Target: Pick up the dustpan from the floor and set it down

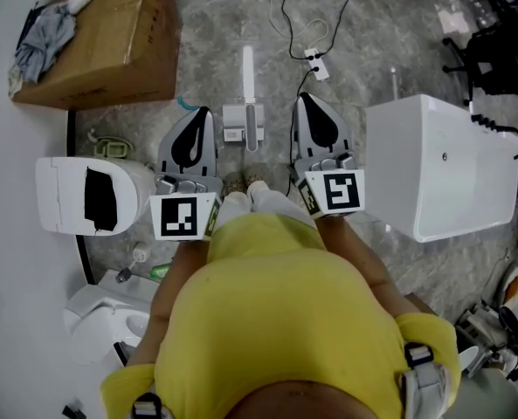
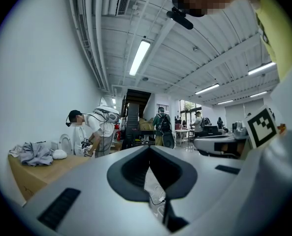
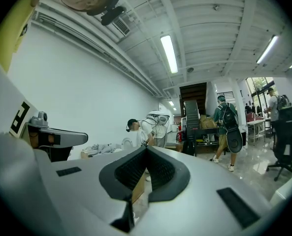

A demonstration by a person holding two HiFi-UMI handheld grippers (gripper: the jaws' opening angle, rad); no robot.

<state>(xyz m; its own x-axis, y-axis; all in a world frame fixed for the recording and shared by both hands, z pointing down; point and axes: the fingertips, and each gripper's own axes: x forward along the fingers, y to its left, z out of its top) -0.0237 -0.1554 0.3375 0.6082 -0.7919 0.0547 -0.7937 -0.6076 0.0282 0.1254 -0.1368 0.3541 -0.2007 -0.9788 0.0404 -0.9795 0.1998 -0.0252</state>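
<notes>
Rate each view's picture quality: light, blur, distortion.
Head view: even, soft light, sharp, hardly any shadow on the floor. Left gripper view: strong fisheye, black corners, bright ceiling strip light. Right gripper view: the same fisheye bending, ceiling lamp blown out white, far background small.

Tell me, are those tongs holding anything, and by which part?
Nothing. The left tongs and right tongs are both shut and empty; the dustpan lies untouched on the floor.
</notes>
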